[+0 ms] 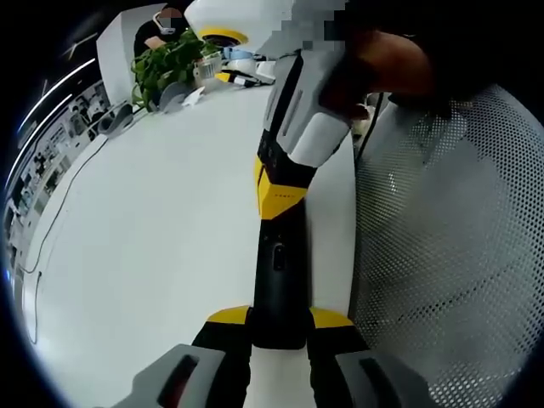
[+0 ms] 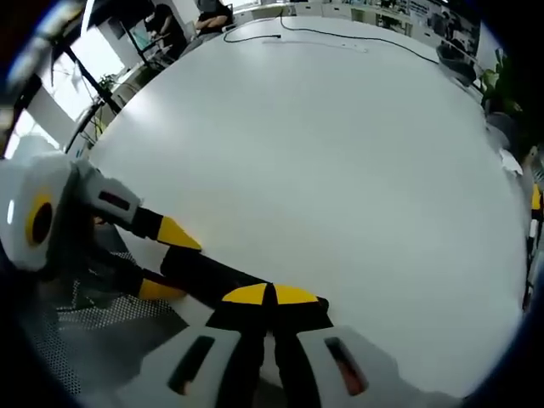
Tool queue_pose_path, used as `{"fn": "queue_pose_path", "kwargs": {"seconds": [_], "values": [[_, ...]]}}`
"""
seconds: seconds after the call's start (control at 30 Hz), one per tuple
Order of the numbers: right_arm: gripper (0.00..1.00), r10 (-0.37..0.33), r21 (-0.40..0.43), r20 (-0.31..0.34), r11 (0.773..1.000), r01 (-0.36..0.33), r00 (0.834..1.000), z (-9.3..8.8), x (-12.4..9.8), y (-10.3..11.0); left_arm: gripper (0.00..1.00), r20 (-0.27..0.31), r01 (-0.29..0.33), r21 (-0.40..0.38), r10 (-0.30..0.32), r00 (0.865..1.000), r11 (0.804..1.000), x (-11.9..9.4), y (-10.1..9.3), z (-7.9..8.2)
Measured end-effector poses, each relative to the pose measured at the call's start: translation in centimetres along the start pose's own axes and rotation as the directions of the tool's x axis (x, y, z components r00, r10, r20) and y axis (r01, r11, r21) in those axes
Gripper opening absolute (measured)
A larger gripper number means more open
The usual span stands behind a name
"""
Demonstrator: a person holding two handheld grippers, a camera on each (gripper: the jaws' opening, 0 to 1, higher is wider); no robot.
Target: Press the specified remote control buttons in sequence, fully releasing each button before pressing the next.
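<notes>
A slim black remote control (image 1: 279, 263) lies lengthwise between the jaws of my left gripper (image 1: 279, 319), which is shut on its near end above the white table (image 1: 153, 238). My right gripper (image 1: 279, 183) comes down from above, a hand (image 1: 387, 64) holding it, with its yellow tips together and touching the remote's far part. In the right gripper view, my right gripper (image 2: 272, 295) is shut with its tips over the remote (image 2: 208, 274). My left gripper (image 2: 166, 261) clamps the remote from the left. The buttons are hidden.
A mesh chair back (image 1: 450, 255) stands close at the table's edge (image 2: 93, 314). A potted plant (image 1: 170, 64) and small items sit at the far end. A thin black cable (image 2: 340, 38) runs along the table. A person (image 1: 161, 25) sits far off.
</notes>
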State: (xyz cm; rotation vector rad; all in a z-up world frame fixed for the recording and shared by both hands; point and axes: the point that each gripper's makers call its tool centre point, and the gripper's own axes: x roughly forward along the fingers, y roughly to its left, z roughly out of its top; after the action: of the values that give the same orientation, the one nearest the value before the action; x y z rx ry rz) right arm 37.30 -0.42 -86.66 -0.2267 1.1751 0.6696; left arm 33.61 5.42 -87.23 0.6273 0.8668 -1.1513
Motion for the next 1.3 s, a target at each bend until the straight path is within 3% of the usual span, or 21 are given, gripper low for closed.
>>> {"fn": "queue_pose_path", "kwargs": {"seconds": [0.17, 0.37, 0.6, 0.9, 1.0, 1.3], "values": [[0.00, -0.048, -0.071, 0.001, 0.996, 0.047, 0.999, -0.01, 0.05, 0.19, 0.25, 0.000, -0.001, -0.001, 0.001, 1.000, 1.000, 0.05, 0.01, 0.00], [0.00, -0.038, -0.084, -0.011, 0.996, 0.037, 0.999, 0.07, 0.21, 0.47, 0.25, 0.000, -0.004, -0.003, 0.004, 1.000, 1.000, 0.09, 0.00, 0.00], [0.00, -0.016, -0.036, -0.016, 0.999, 0.016, 1.000, 0.09, 0.29, 0.22, 0.25, -0.003, -0.005, -0.004, 0.005, 1.000, 1.000, 0.18, 0.10, 0.02], [0.00, -0.035, -0.064, 0.002, 0.997, 0.035, 0.999, 0.27, 0.46, 0.29, 0.24, -0.008, -0.008, -0.007, 0.008, 1.000, 1.000, 0.16, 0.09, 0.03], [0.00, -0.025, -0.024, 0.012, 0.999, 0.025, 1.000, 0.35, 0.40, 0.19, 0.24, -0.010, -0.012, -0.020, 0.012, 1.000, 1.000, 0.15, 0.09, 0.02], [0.00, 0.016, -0.012, -0.045, 1.000, -0.017, 0.999, -0.40, 0.11, 0.51, 0.25, -0.011, -0.008, -0.013, 0.008, 1.000, 1.000, 0.14, 0.07, 0.06]]}}
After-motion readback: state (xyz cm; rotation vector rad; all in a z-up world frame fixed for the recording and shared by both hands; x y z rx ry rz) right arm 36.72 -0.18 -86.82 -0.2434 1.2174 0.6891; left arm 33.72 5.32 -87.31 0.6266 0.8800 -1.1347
